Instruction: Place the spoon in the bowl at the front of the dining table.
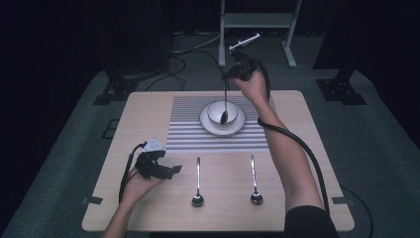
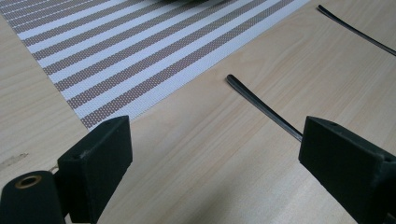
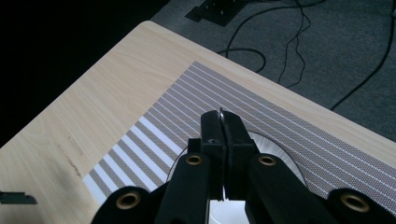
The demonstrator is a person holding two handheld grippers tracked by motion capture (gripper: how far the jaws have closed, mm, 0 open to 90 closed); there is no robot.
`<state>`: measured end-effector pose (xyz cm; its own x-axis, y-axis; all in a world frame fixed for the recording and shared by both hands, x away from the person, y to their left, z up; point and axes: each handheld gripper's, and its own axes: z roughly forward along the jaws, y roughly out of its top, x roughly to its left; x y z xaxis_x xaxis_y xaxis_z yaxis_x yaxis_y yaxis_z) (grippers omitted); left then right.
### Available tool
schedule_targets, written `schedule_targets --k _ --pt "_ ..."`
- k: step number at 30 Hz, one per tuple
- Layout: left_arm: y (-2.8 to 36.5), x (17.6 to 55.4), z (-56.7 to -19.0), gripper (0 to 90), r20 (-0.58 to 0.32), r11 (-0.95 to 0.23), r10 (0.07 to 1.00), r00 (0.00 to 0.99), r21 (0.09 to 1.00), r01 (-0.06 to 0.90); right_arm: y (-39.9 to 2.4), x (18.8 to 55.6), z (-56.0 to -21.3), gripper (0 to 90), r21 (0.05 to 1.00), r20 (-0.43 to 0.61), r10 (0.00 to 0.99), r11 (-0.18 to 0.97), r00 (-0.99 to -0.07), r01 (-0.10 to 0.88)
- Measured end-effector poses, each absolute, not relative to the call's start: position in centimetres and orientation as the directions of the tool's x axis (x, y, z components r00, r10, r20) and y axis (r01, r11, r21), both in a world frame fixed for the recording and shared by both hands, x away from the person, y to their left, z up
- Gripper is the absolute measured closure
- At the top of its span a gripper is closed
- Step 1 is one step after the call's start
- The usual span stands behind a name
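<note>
My right gripper (image 1: pixel 229 77) hangs above the white bowl (image 1: pixel 216 109), shut on the handle of a spoon (image 1: pixel 226 101). That spoon hangs upright with its scoop end down inside the bowl. In the right gripper view the jaws (image 3: pixel 223 122) are pressed together on the thin metal handle (image 3: pixel 222 115). The bowl stands on a white plate (image 1: pixel 238 127) on a striped placemat (image 1: pixel 188 129). My left gripper (image 1: pixel 173 170) rests low at the table's left, open with nothing between its fingers (image 2: pixel 212 154). Two more spoons (image 1: pixel 197 181) (image 1: pixel 254 178) lie side by side near the front edge.
In the left gripper view the nearer spoon's handle (image 2: pixel 261 105) runs behind the right jaw, and the other spoon's handle (image 2: pixel 355 30) shows at the top right. Beyond the wooden table (image 1: pixel 148 106) are cables (image 1: pixel 178 64) on the floor and a metal stand (image 1: pixel 257 22).
</note>
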<state>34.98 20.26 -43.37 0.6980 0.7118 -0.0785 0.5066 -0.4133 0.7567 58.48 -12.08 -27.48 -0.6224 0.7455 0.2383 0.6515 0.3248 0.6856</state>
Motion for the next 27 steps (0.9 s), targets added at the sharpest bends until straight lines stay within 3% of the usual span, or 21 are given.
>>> schedule_targets --k 12,27 --pt "20.0 34.9 -43.4 8.7 -0.074 -0.426 0.702 0.708 0.753 0.501 -13.0 59.6 -28.8 88.3 0.694 0.256 0.781 0.261 -0.569 0.671" --pt "20.0 34.9 -43.5 8.7 -0.077 -0.427 0.699 0.711 0.752 0.502 -13.4 59.7 -30.8 88.1 0.651 0.213 0.798 0.314 -0.564 0.691"
